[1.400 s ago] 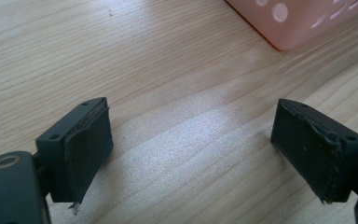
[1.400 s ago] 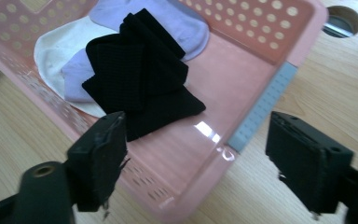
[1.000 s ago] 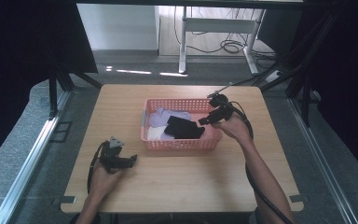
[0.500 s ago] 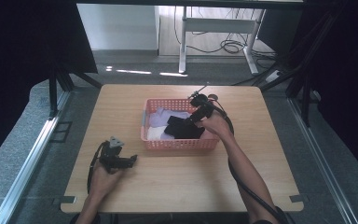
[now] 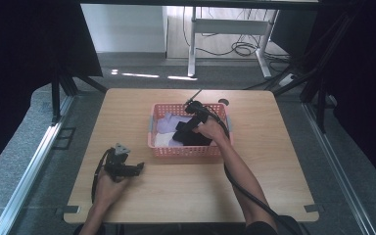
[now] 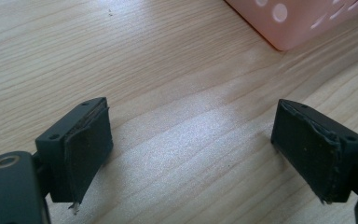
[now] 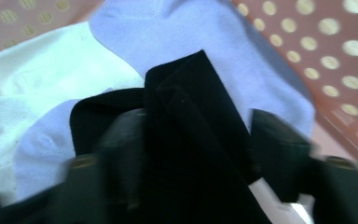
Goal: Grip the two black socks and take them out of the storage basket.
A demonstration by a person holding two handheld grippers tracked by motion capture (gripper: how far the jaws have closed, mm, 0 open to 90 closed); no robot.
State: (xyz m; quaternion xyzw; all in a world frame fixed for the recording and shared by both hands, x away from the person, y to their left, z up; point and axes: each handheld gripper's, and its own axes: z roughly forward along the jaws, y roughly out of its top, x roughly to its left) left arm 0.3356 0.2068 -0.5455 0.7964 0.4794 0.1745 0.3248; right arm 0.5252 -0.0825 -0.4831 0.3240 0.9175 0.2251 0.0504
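A pink perforated basket (image 5: 188, 152) stands on the middle of the wooden table (image 5: 176, 196). It holds a black cloth (image 5: 192, 135), a lavender cloth (image 5: 169, 122) and a white cloth (image 5: 160, 140). My right gripper (image 5: 187, 127) reaches down into the basket. In the right gripper view its blurred jaws stand apart, either side of a raised fold of the black cloth (image 7: 191, 116), so the right gripper (image 7: 196, 158) is open. My left gripper (image 5: 138, 169) rests on the table to the basket's front left. It (image 6: 191, 149) is open over bare wood.
The basket's corner (image 6: 298, 23) lies ahead and to the right of the left jaws. Lavender cloth (image 7: 205, 37) and white cloth (image 7: 37, 93) lie under the black one, against the dotted basket wall (image 7: 340, 56). A cable trails from the right gripper along the forearm.
The right gripper has moved left from the basket's right rim and dropped into the basket onto the black cloth. The left gripper has stayed put.
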